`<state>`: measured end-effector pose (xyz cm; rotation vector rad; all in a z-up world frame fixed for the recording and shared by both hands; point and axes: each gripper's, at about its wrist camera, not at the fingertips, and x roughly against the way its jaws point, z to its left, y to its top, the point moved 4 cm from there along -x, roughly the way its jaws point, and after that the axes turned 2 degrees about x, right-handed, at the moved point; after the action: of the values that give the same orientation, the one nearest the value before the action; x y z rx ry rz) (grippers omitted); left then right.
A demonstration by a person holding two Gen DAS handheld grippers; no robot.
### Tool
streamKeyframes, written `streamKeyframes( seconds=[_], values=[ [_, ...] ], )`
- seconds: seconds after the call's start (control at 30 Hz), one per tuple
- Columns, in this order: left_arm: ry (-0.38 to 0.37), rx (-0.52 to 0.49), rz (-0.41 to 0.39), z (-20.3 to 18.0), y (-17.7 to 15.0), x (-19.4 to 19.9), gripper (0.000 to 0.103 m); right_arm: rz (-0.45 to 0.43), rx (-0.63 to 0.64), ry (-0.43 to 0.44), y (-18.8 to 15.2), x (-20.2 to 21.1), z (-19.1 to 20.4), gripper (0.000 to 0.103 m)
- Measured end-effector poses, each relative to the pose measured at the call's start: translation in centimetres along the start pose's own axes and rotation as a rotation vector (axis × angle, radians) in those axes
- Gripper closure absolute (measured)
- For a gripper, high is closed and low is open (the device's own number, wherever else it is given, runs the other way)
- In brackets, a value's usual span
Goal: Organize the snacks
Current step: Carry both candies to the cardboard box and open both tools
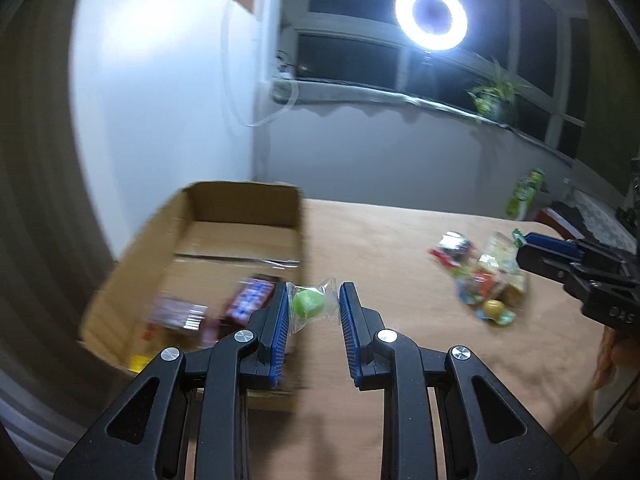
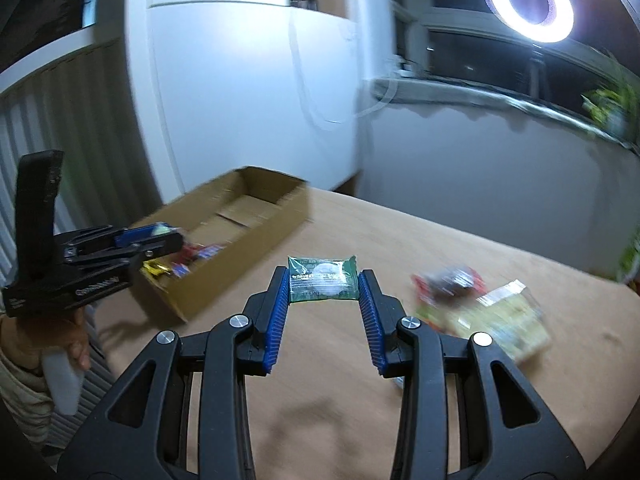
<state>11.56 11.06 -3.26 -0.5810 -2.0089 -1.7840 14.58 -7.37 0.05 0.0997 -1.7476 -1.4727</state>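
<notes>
My left gripper (image 1: 313, 300) is shut on a clear-wrapped green round candy (image 1: 308, 303), held above the right edge of an open cardboard box (image 1: 240, 200) with several snack packets (image 1: 248, 300) inside. My right gripper (image 2: 323, 286) is shut on a green snack packet (image 2: 322, 280) and holds it above the table, right of the box (image 2: 256, 216). A pile of mixed snacks (image 1: 484, 276) lies on the table; it also shows in the right wrist view (image 2: 480, 304). Each gripper appears in the other's view: the right one (image 1: 532, 248) and the left one (image 2: 160, 236).
The table (image 1: 380, 240) has a tan cover. A green carton (image 1: 524, 194) stands at its far right edge. A ring light (image 1: 431, 16) and a potted plant (image 1: 494, 96) are at the window. A white wall panel is behind the box.
</notes>
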Motion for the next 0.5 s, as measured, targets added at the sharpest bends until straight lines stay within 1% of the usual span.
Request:
streamKeyframes(
  seconds=[0.17, 0.3, 0.4, 0.43, 0.47, 0.5],
  values=[
    [0.072, 0.049, -0.003, 4.8, 0.2, -0.2, 0.08, 0.004, 0.065, 0.087, 2.6, -3.4, 4.9, 0.066],
    [0.093, 0.08, 0.012, 7.4, 0.1, -1.0, 0.08, 0.022, 0.104, 0.154, 4.3, -7.0, 8.5, 0.066],
    [0.089, 0.092, 0.031, 8.4, 0.1, -2.0, 0.08, 0.037, 0.126, 0.186, 5.0, -9.5, 10.4, 0.066],
    [0.086, 0.095, 0.041, 8.6, 0.0, -2.3, 0.078, 0.054, 0.139, 0.195, 5.1, -10.7, 11.0, 0.065],
    [0.084, 0.098, 0.053, 8.8, -0.2, -2.7, 0.078, 0.074, 0.149, 0.2, 5.0, -11.6, 11.4, 0.061],
    [0.089, 0.099, 0.068, 9.0, -0.4, -3.1, 0.075, 0.09, 0.155, 0.202, 4.8, -12.4, 11.6, 0.058]
  ],
)
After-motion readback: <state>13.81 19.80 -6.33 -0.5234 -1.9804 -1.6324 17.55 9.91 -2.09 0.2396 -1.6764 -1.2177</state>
